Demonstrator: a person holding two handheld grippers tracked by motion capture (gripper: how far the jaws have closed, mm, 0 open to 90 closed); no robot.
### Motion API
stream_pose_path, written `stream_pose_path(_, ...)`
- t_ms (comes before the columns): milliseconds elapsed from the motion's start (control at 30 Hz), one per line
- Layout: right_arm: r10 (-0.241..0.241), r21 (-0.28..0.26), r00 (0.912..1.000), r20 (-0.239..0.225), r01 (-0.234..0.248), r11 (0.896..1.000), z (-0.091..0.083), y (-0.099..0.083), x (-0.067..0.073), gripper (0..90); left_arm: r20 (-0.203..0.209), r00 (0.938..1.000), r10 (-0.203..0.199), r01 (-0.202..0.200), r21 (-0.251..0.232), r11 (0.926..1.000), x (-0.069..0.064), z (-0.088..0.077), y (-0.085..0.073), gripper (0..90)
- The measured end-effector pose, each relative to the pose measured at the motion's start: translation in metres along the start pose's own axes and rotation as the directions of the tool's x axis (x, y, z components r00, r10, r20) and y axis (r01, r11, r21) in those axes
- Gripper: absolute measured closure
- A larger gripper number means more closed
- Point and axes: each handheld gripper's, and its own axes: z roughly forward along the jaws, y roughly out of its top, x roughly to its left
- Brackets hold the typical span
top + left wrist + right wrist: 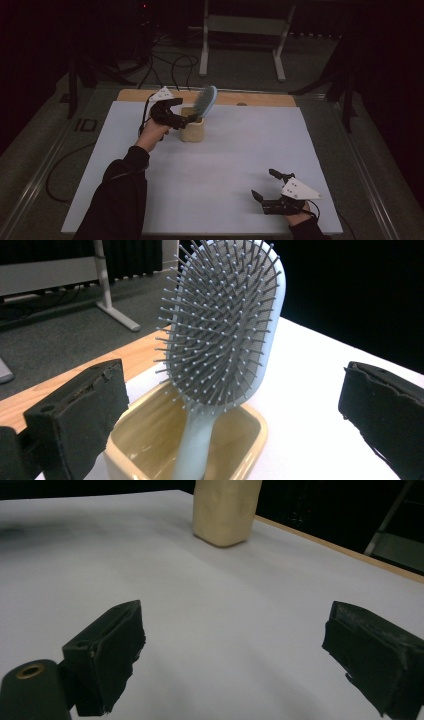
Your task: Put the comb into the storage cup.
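Two claws work over the white surface (pixel 210 170). At far left, the left claw (pixel 187 116) stands released, jaws spread either side of a pale blue paddle hairbrush (pixel 206 101) without touching it. The brush stands handle-down, tilted, in a cream square holder (pixel 192 131). At near right, the right claw (pixel 264 186) rests released, well apart from the holder.

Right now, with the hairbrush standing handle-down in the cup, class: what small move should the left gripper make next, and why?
Probably ease the left gripper back from the hairbrush. Its jaws stand wide open on either side and touch nothing, while the brush leans on its own, handle down in the cream cup. The right gripper rests open near the table's front edge.
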Motion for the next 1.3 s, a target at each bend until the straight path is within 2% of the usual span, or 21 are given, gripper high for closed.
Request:
stream_pose_path(67,0.001,-0.002,1.0000,-0.002,-0.001,1.000,0.000,0.000,0.000,9.0,0.001,1.0000,0.003,-0.003,0.018,0.9998,-0.001,-0.002,0.001,0.0)
stream_pose_path(433,0.001,-0.007,1.0000,-0.004,-0.001,1.000,0.001,0.001,0.000,9.0,0.019,0.9994,0.028,-0.029,0.048,0.9984,-0.008,-0.015,0.001,0.0)
stream_pose_path(867,-0.001,-0.007,1.0000,-0.003,0.001,1.000,0.001,0.002,0.000,9.0,0.019,0.9984,0.053,-0.054,0.052,0.9972,-0.013,-0.033,-0.001,0.0)
stream_pose_path(1300,-0.004,-0.006,1.0000,-0.004,0.004,1.000,0.001,0.002,0.001,9.0,0.015,0.9989,0.045,-0.046,0.047,0.9978,-0.015,-0.052,-0.012,0.0)
